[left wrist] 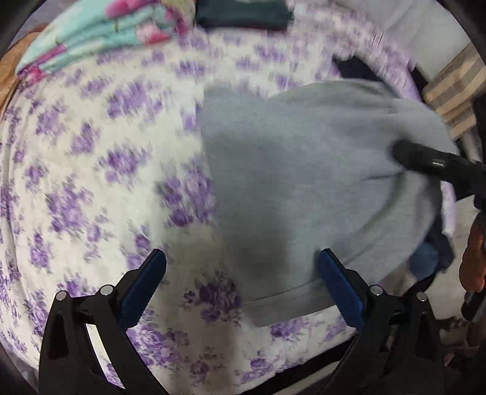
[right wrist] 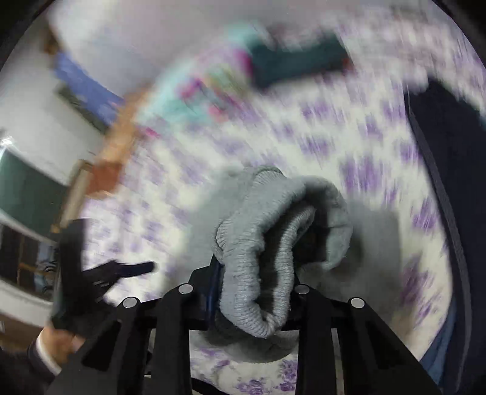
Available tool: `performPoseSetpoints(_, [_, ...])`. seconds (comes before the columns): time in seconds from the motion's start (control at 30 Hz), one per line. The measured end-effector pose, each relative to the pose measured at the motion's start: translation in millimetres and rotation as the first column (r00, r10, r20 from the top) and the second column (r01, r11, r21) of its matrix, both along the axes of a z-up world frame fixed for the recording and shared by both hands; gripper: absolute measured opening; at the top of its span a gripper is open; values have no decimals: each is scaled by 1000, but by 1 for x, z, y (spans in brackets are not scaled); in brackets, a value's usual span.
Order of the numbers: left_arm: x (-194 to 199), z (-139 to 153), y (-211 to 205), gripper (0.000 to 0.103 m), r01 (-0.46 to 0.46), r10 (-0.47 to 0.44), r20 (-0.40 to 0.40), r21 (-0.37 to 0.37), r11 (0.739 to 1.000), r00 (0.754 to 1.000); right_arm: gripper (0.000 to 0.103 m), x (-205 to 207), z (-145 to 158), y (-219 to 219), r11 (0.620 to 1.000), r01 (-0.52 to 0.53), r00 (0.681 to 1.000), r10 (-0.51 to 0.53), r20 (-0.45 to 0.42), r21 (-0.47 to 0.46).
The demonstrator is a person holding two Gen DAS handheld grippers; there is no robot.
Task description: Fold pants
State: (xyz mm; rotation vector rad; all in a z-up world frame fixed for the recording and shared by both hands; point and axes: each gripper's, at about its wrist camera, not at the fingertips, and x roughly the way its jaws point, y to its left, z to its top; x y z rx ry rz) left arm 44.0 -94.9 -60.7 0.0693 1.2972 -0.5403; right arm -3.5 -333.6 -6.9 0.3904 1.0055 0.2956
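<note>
The grey pants (left wrist: 303, 182) lie on the purple-flowered bed sheet (left wrist: 91, 152), spread to the right of centre in the left wrist view. My left gripper (left wrist: 243, 273) is open and empty, its blue pads (left wrist: 340, 285) either side of the pants' near hem. My right gripper (left wrist: 425, 159) comes in from the right and pinches the pants' far edge. In the right wrist view my right gripper (right wrist: 255, 291) is shut on the ribbed grey waistband (right wrist: 261, 249), bunched and lifted between the fingers. The left gripper (right wrist: 121, 270) shows at lower left there.
Folded turquoise and pink floral cloth (left wrist: 106, 33) and a dark green folded garment (left wrist: 243, 15) lie at the bed's far side. A dark navy garment (right wrist: 449, 152) lies at the right. A striped beige cloth (left wrist: 455, 91) is beyond the bed's right edge.
</note>
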Motion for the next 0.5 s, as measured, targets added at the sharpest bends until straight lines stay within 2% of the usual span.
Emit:
performPoseSetpoints(0.03, [0, 14, 9, 98, -21, 23, 30, -51, 998, 999, 28, -17, 28, -5, 1000, -26, 994, 27, 105, -12])
performPoseSetpoints(0.07, [0, 22, 15, 98, -37, 40, 40, -84, 996, 998, 28, -27, 42, -9, 999, -38, 988, 40, 148, -16])
performPoseSetpoints(0.13, [3, 29, 20, 98, -69, 75, 37, -131, 989, 997, 31, -45, 52, -29, 999, -31, 985, 36, 171, -31])
performPoseSetpoints(0.17, [6, 26, 17, 98, -76, 80, 25, -140, 987, 996, 36, -47, 45, -38, 999, -5, 989, 12, 145, -49])
performPoseSetpoints(0.2, [8, 19, 10, 98, -70, 72, 15, -124, 990, 997, 43, -46, 24, -55, 995, 54, 995, -46, 85, -88])
performPoseSetpoints(0.23, [8, 10, -1, 98, -57, 58, 9, -89, 994, 998, 66, -43, -8, -74, 985, 124, 992, -124, 2, -119])
performPoseSetpoints(0.27, [8, 1, -15, 98, -33, 34, 9, -73, 997, 999, 76, -40, -35, -88, 975, 178, 980, -187, -66, -131])
performPoseSetpoints(0.3, [8, -4, -26, 98, -11, 12, 9, -65, 998, 1000, 76, -36, -71, -105, 957, 242, 951, -266, -155, -158])
performPoseSetpoints(0.33, [6, -11, -41, 98, 19, -19, 7, -51, 999, 1000, 77, -33, -93, -114, 946, 270, 926, -305, -221, -178])
performPoseSetpoints(0.37, [3, -22, -61, 98, 78, -78, 9, -15, 997, 997, 77, -34, -106, -128, 941, 324, 902, -338, -269, -95])
performPoseSetpoints(0.4, [1, -29, -71, 98, 113, -113, 9, 23, 993, 994, 77, -37, -102, -134, 926, 376, 887, -374, -270, -46])
performPoseSetpoints(0.43, [-1, -39, -83, 98, 140, -142, 8, 98, 985, 990, 77, -38, -83, -136, 916, 400, 894, -399, -204, -37])
performPoseSetpoints(0.5, [-1, -42, -83, 98, 116, -115, -13, 117, 986, 993, 77, -38, -49, -128, 927, 358, 927, -368, -77, -115])
